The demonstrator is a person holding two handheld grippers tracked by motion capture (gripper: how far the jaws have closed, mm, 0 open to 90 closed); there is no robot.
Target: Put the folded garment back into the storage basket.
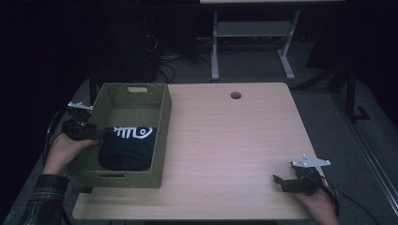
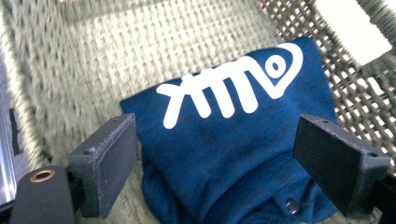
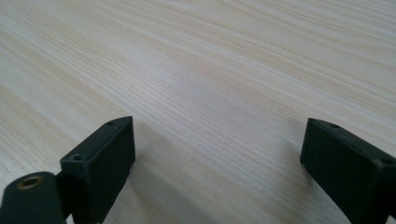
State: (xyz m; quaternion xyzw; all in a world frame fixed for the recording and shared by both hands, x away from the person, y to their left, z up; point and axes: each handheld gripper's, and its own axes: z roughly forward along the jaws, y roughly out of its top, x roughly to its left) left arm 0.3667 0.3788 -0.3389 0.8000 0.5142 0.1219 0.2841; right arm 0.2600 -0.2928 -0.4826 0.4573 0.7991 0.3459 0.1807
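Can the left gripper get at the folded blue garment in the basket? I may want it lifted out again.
Probably yes: the left gripper hangs inside the basket, jaws open on either side of the blue garment, nothing between.

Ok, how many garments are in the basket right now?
1: a folded navy garment with a white fishbone print lies in the near half of the woven basket. Anything beneath it would be hidden.
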